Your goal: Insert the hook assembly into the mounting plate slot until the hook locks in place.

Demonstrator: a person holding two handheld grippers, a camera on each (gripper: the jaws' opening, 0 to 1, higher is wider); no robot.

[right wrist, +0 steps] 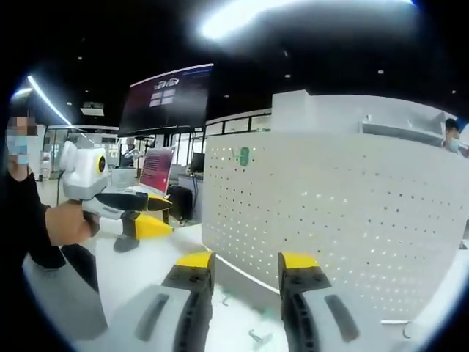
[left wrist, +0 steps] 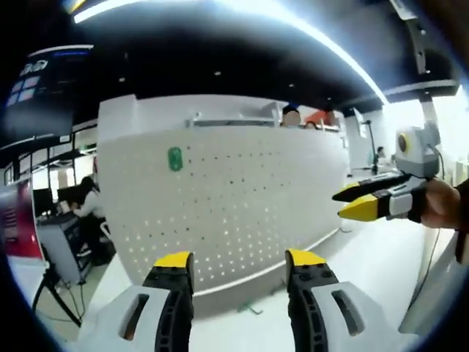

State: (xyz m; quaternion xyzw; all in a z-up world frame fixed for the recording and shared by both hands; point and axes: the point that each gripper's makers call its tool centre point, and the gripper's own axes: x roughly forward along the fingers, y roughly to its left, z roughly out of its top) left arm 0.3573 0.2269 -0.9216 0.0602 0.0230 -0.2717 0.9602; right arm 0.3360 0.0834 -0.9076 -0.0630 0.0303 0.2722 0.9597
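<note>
Left gripper (left wrist: 238, 265), right gripper (right wrist: 247, 268): both released, empty, raised facing white pegboard (left wrist: 242, 205); green hook (left wrist: 174, 158) already mounted.

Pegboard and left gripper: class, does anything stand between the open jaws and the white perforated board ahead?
Nothing visible does. The left gripper faces the pegboard across open space; the green piece sits high on the board, and the right gripper is off to the side.

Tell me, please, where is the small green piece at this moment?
The green piece sits on the white pegboard, in its upper left part in the left gripper view; the right gripper view shows it near the board's top left corner.
</note>
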